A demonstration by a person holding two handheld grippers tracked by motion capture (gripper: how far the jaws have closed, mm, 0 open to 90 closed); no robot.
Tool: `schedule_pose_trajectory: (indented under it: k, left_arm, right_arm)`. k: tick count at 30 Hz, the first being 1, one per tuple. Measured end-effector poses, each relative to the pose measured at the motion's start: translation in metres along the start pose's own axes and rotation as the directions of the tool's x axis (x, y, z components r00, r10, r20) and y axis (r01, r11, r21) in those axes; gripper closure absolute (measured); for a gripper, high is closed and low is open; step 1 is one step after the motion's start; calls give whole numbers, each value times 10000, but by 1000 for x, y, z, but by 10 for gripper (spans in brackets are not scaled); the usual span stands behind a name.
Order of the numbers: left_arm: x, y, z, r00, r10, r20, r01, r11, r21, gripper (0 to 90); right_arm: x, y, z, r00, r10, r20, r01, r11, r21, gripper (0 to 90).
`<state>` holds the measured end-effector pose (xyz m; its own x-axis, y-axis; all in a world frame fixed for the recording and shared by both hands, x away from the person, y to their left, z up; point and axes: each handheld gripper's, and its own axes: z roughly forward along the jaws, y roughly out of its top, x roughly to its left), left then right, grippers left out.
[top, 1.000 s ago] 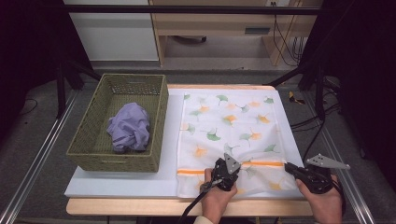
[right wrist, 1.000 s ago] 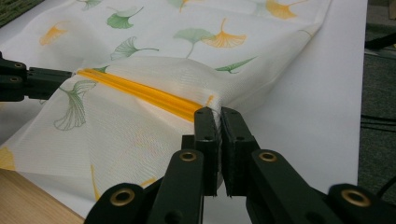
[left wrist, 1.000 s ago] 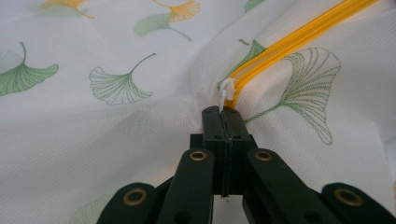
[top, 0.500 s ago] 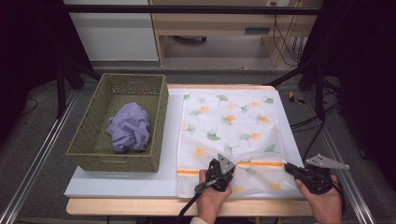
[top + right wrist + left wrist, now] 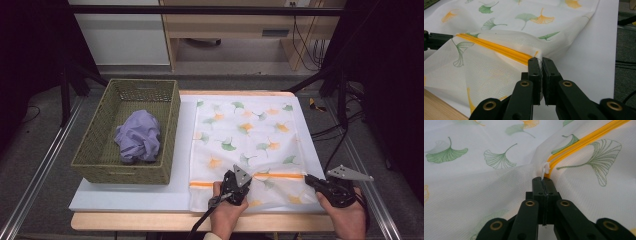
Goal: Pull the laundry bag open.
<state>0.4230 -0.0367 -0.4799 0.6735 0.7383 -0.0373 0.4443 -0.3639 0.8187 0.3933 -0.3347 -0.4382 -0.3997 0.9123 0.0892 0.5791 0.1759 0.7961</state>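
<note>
Both my grippers were clamped: left gripper (image 5: pixel 543 180) on the zipper pull (image 5: pixel 545 168), right gripper (image 5: pixel 540 61) on the mesh laundry bag (image 5: pixel 499 72) at frame centre.

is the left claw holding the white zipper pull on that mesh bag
Yes, in the left gripper view the left claw is shut on the white zipper pull at the orange zipper's end.

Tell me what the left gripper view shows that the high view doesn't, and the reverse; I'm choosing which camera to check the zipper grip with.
Left gripper view alone: the small white zipper pull pinched at the tips of the shut left gripper, and the bag's fine mesh weave.

High view alone: the wicker basket holding a crumpled purple cloth, the right gripper clamped on the bag's right edge, and both hands.

Both: the leaf-printed mesh bag and its orange zipper.
</note>
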Motion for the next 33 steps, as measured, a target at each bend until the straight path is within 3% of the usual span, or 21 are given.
schedule_pose_trajectory:
  k: [15,20,24,33]
  left_arm:
    - [1,-1,-4,9997,221,-82,-220,9996,162,900]
    - [8,-4,-9,9998,81,-190,-75,9996,271,900]
    - [8,-5,-10,9992,314,-244,-305,9989,353,900]
    - [11,-6,-13,9990,341,-301,-329,9988,373,900]
  right_arm:
    - [0,1,0,9999,13,108,-13,10000,39,862]
    - [-3,0,-1,9998,33,197,-34,10000,35,862]
    - [-2,1,0,9997,45,232,-46,10000,51,862]
    - [-2,0,0,9994,48,332,-52,9999,100,862]
